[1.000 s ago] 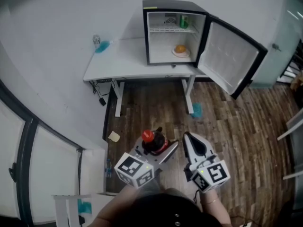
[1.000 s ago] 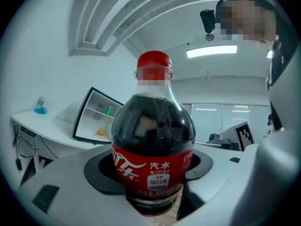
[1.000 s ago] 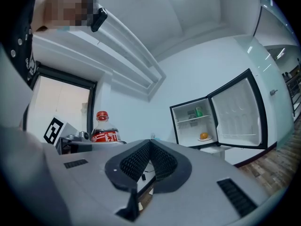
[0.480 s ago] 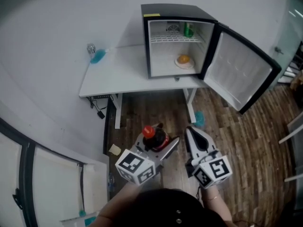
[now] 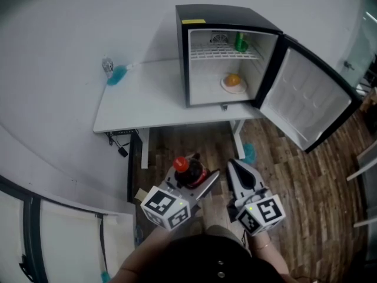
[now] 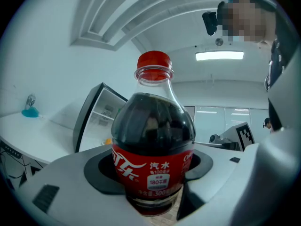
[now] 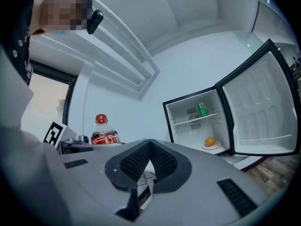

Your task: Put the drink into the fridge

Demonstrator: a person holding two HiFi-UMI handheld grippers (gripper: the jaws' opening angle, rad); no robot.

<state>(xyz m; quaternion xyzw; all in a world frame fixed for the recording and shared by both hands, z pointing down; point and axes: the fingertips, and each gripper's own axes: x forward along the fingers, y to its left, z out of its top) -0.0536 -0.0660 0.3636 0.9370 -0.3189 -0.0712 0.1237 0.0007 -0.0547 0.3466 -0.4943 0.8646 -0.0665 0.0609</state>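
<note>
A small cola bottle (image 6: 153, 145) with a red cap and red label stands upright between the jaws of my left gripper (image 5: 189, 178), which is shut on it. The same bottle (image 5: 185, 171) shows low in the head view, and as a small bottle (image 7: 104, 133) at the left of the right gripper view. My right gripper (image 5: 240, 178) is beside it, shut and empty. The black mini fridge (image 5: 206, 16) stands on a white table (image 5: 141, 96), its door (image 5: 309, 108) swung open to the right. Inside are a green can (image 5: 241, 42) on the shelf and an orange fruit on a plate (image 5: 234, 82).
A blue object and a small glass (image 5: 112, 72) sit at the table's far left corner. Cables hang under the table's left side (image 5: 121, 146). A blue scrap (image 5: 248, 153) lies on the wood floor near the table leg.
The fridge and table have drawn slightly closer and shifted down in the head view. Both grippers keep their hold and positions; the bottle stays in the left one.
</note>
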